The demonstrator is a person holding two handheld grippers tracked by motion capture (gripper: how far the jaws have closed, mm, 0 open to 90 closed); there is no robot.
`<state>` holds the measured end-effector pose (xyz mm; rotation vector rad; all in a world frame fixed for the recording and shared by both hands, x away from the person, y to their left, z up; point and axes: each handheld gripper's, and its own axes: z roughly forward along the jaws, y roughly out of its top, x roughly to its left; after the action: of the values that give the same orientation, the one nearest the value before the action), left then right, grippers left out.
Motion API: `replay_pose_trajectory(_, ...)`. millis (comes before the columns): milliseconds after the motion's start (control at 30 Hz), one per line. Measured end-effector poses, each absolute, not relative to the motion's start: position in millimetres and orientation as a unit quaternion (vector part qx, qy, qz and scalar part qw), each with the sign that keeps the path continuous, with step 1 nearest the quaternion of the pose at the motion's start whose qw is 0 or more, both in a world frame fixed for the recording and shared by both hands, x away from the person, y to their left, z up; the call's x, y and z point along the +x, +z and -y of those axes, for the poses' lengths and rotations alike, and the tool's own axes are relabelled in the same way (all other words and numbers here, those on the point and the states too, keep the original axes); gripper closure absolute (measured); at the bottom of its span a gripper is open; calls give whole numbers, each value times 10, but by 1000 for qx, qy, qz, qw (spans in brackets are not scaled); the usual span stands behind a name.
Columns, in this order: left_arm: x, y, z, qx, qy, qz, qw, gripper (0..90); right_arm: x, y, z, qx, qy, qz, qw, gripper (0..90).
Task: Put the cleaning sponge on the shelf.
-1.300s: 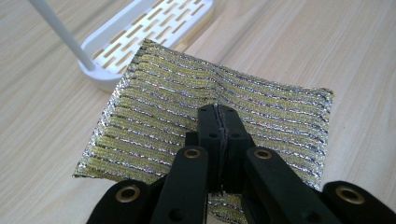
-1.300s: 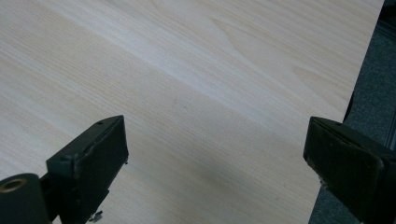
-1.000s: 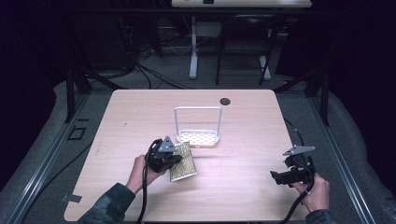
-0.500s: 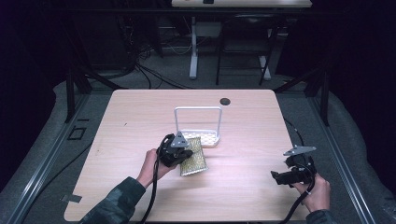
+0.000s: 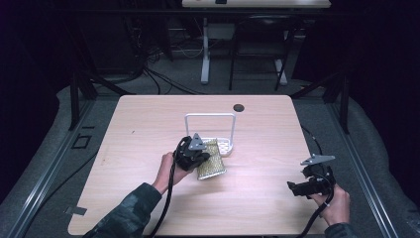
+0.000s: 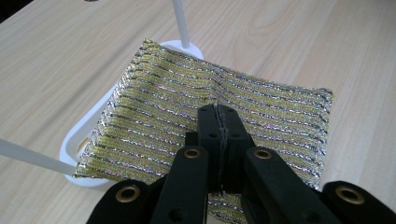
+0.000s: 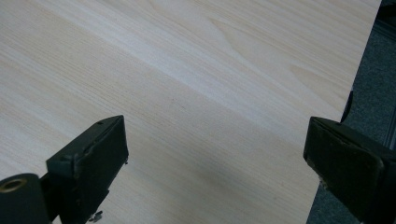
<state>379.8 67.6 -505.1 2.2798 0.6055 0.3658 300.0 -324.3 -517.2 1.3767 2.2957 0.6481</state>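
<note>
Pale wood grain covers the table (image 5: 148,124), which stands in a dim room with dark floor, cables and metal frames around it. From the high view, your left gripper (image 5: 194,154) sits near the middle of the tabletop, its jaws pinched on a gold-and-silver striped cloth (image 5: 210,161) that hangs from it at a tilt, its far edge reaching over the white wire rack (image 5: 210,117). That rack stands just behind the cloth, an upright hoop rising from a flat white base. A small dark round hole (image 5: 238,107) marks the table farther back. Your right gripper (image 5: 297,187) is well apart from all this, near the table's right front corner, held in your right hand (image 5: 334,201) with its jaws pointing toward the table's middle (nothing lies near them). Along the left gripper view, your jaws stand pressed together with a fold of the striped cloth (image 6: 187,107) caught between them, the weave puckering where they bite. The cloth spreads out ahead of the jaws and covers part of the rack's white base (image 6: 88,130), whose rim shows at the left and at the far corner; a thin white post (image 6: 181,23) rises there. Along the right gripper view, your two black jaws stand wide apart, holding nothing, with bare tabletop (image 7: 187,93) between them and the table's edge at the right.
</note>
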Motion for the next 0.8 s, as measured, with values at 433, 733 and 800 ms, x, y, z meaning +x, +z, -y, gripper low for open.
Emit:
replay_pose_trajectory(433, 3905, -5045, -608, 877, 157, -264, 369, 896, 3020, -5170, 3220, 488, 234, -818, 194, 56)
replay_pose_trajectory(733, 3973, -5026, -585, 864, 174, -288, 375, 896, 3021, -5167, 3215, 488, 234, -818, 194, 56)
replay_pose_trajectory(800, 3988, -5023, -568, 862, 179, -292, 373, 896, 3019, -5163, 3214, 488, 233, -819, 193, 57)
